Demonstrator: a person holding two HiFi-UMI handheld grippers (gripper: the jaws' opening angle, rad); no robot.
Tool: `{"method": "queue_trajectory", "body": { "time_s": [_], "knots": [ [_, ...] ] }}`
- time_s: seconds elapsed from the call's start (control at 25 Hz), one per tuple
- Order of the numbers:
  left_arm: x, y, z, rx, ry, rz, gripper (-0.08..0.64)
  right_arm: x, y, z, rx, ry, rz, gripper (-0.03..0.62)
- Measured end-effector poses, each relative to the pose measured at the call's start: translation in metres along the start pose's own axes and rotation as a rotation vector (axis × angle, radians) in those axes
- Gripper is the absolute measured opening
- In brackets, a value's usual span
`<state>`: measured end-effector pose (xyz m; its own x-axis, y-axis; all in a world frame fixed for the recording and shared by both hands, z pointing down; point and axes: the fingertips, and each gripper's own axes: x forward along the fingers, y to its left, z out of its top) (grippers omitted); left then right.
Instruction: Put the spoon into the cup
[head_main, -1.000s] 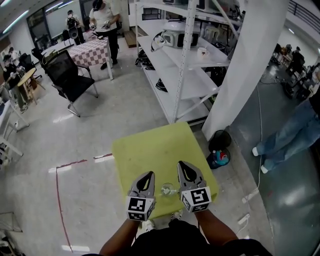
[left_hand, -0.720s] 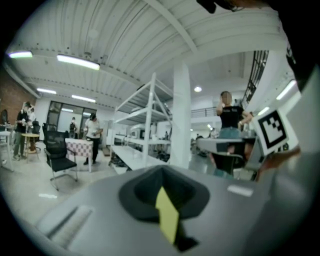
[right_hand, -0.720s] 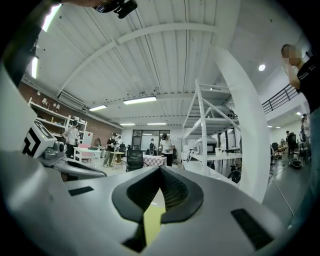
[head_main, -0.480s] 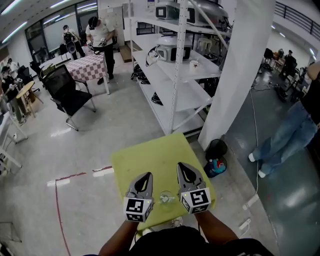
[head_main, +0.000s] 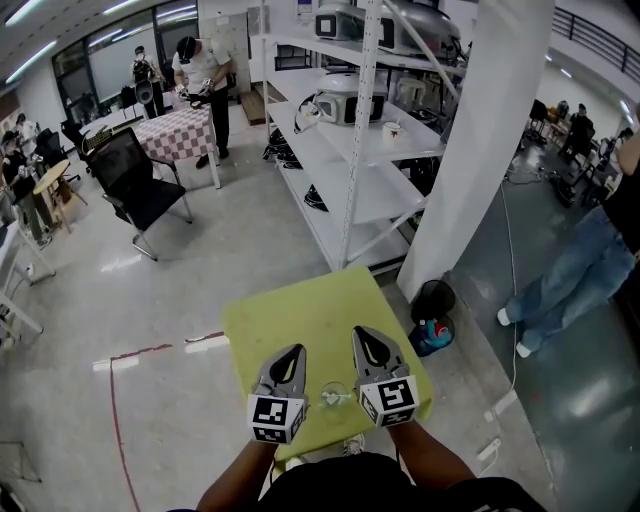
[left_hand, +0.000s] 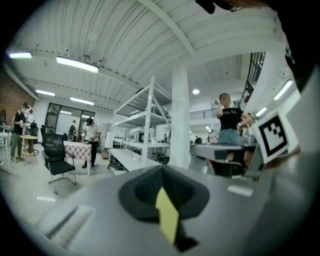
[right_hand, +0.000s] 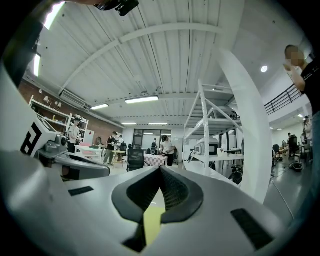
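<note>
A small clear glass cup (head_main: 333, 393) stands near the front edge of the yellow-green table (head_main: 300, 310). A thin pale spoon (head_main: 340, 398) seems to rest across or in it, too small to tell which. My left gripper (head_main: 296, 351) hovers just left of the cup and my right gripper (head_main: 361, 333) just right of it, neither touching it. Both have their jaws meeting at the tips with nothing between them. In the left gripper view the left gripper (left_hand: 161, 168) points at the room, and so does the right gripper (right_hand: 160, 169) in its own view. Neither view shows the cup.
A white shelf rack (head_main: 350, 150) and a white pillar (head_main: 480, 150) stand beyond the table. A black round object (head_main: 438, 297) and a colourful item (head_main: 436, 331) lie on the floor at the table's right. A person in jeans (head_main: 580, 270) stands far right; a black chair (head_main: 135, 175) is at left.
The head view has tilted up a little, so the table sits lower in the picture. Both grippers and the cup keep their places on the table.
</note>
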<state>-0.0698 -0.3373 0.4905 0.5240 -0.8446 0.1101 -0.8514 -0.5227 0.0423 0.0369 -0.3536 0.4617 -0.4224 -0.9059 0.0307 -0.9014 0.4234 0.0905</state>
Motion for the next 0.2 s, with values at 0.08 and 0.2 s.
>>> {"method": "queue_trajectory", "body": {
  "time_s": [0.08,0.2],
  "knots": [
    [-0.0001,0.0009,0.0006,0.002,0.000,-0.003,0.006,0.0020,0.0012,-0.0035,0.003,0.010,0.000,0.006],
    [-0.0014,0.0042,-0.0002,0.002,0.003,0.001,0.006,0.0041,0.0045,-0.0072,0.006,0.018,0.003,0.006]
  ]
}}
